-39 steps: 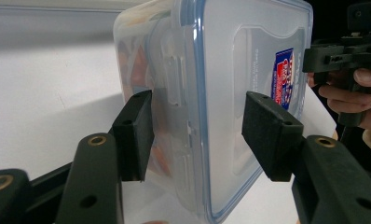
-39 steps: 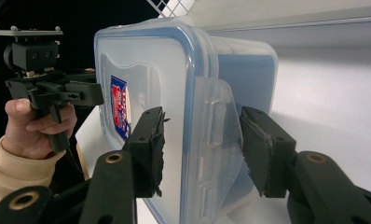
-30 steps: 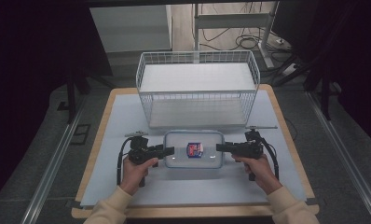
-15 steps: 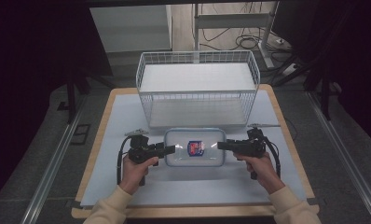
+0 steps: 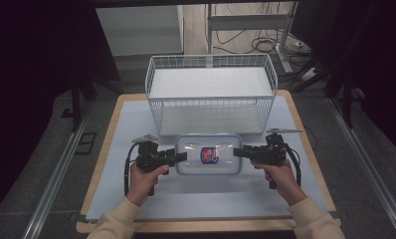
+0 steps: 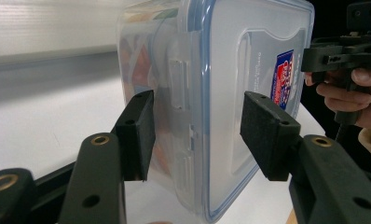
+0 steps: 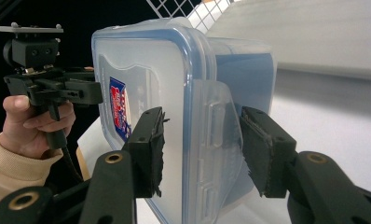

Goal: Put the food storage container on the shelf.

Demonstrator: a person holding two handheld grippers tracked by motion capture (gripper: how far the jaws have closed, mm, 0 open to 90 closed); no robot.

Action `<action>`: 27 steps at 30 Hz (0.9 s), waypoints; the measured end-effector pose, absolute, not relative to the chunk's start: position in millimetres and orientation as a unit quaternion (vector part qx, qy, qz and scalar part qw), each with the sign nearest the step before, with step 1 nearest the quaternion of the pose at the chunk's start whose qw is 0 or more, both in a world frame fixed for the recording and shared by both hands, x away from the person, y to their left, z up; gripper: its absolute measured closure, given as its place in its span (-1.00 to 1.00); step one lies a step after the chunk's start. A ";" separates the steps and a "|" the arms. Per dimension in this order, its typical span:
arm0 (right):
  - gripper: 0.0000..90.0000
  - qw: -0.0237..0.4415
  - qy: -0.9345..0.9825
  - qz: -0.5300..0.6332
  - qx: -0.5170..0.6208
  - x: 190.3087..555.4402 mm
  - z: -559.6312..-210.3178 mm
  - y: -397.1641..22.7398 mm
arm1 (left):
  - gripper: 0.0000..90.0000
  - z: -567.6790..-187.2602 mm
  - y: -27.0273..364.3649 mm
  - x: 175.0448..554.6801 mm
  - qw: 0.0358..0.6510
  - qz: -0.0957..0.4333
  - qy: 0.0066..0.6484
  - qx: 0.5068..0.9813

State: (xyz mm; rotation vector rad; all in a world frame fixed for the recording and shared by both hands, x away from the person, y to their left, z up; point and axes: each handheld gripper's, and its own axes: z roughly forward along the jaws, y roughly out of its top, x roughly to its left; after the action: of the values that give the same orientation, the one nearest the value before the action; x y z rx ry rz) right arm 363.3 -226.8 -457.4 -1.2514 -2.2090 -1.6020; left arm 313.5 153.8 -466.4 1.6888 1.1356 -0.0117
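Note:
A clear plastic food container (image 5: 208, 154) with a blue-sealed lid and a red-and-blue sticker sits in front of the wire basket, between my two grippers. My left gripper (image 5: 181, 157) grips its left short end. In the left gripper view the container (image 6: 230, 70) sits between the pads, one on the body and one on the lid, with the left gripper (image 6: 197, 121) shut on it. My right gripper (image 5: 237, 152) holds the opposite end. The right gripper (image 7: 202, 140) clamps the container (image 7: 141, 84) across its latch flap.
A white wire basket (image 5: 211, 59) stands just behind the container on the pale mat (image 5: 136, 129), with a white sheet lying in it. The wooden table edge (image 5: 106, 144) frames the mat. Dark floor and metal rails lie on both sides.
The container and both grippers have shifted slightly away from the person, toward the basket. The grips look the same.

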 end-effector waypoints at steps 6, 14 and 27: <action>0.14 0.058 -0.738 -0.535 -0.408 365.1 -443.1 -223.0 | 0.03 -456.4 157.3 314.5 0.533 0.002 0.473 0.702; 0.14 0.041 -0.742 -0.539 -0.395 367.7 -421.1 -219.3 | 0.02 -438.4 159.9 317.6 0.543 0.010 0.466 0.698; 0.14 0.014 -0.741 -0.555 -0.379 373.3 -380.4 -220.3 | 0.02 -403.2 158.6 326.1 0.555 0.024 0.454 0.697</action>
State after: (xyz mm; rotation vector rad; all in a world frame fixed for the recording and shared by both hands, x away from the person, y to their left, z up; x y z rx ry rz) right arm 373.3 -220.3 -380.4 -1.1795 -2.3066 -1.7272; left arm 326.1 158.6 -403.2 1.6456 1.0728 0.0561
